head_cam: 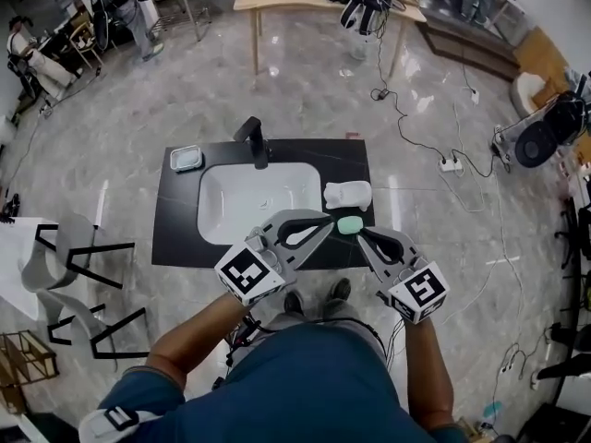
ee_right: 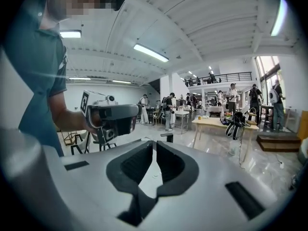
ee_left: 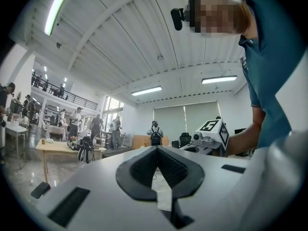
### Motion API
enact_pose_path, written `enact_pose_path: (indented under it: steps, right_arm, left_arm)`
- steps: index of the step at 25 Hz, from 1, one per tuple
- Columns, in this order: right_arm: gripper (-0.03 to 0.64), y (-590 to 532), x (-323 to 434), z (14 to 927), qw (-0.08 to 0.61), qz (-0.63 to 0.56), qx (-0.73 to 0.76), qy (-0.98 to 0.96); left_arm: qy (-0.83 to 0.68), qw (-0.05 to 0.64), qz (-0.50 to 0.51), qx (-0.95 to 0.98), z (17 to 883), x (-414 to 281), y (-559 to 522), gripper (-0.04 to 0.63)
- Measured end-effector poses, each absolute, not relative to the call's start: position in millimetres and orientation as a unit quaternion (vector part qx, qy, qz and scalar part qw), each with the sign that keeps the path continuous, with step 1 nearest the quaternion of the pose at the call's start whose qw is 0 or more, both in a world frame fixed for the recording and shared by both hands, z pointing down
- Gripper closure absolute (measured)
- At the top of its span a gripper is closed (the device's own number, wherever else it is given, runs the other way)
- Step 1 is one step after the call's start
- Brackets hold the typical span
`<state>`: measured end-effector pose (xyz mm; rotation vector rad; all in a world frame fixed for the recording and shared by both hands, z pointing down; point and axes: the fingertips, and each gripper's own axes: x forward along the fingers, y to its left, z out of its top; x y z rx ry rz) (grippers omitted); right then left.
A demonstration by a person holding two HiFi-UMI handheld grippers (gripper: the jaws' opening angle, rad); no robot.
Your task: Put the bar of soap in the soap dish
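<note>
Green bar of soap (head_cam: pixel 349 224) on dark tabletop (head_cam: pixel 175 233), right of the white basin (head_cam: pixel 249 201), just in front of a white lump (head_cam: pixel 347 193). Left claw (head_cam: pixel 330 218) and right claw (head_cam: pixel 362 233) both closed, empty, tips flanking the soap. Soap dish (head_cam: pixel 186 159) well apart, at the far left corner.

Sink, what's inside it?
The sink looks empty, only bare white basin. Its near right corner is covered by the left hand-held gripper.

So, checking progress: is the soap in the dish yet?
Out. The green soap lies on the counter right of the sink; the soap dish stands apart, back left.
</note>
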<state>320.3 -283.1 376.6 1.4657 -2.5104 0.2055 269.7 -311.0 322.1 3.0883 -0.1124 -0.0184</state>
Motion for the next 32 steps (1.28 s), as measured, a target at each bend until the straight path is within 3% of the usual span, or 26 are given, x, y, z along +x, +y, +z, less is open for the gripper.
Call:
enact_pose_path:
  steps: [3,6,20,32]
  right_arm:
    - [0.598,-296.6,326.9,402.5,0.134,0.085,0.479,-0.863]
    - [0.511,-308.2,338.9,431.9,0.148,0.115,0.449,-0.874]
    - [0.385,-370.0,346.8,559.4,0.267,0.159,0.336,-0.889]
    - [0.317,-378.1,363.9,681.5,0.392,0.19,0.25,-0.865]
  left_arm:
    - [-0.046,0.024,0.003,0.999,324.2,268.4,-322.8,0.594]
    - [-0.063,0.029,0.023,0.997,331.8,274.5,-335.8,0.594]
    - [-0.109,0.023,0.035,0.993,353.4,273.8,-400.0,0.594]
    - [-0.13,0.046,0.048,0.989,375.0,286.5,-425.0,0.594]
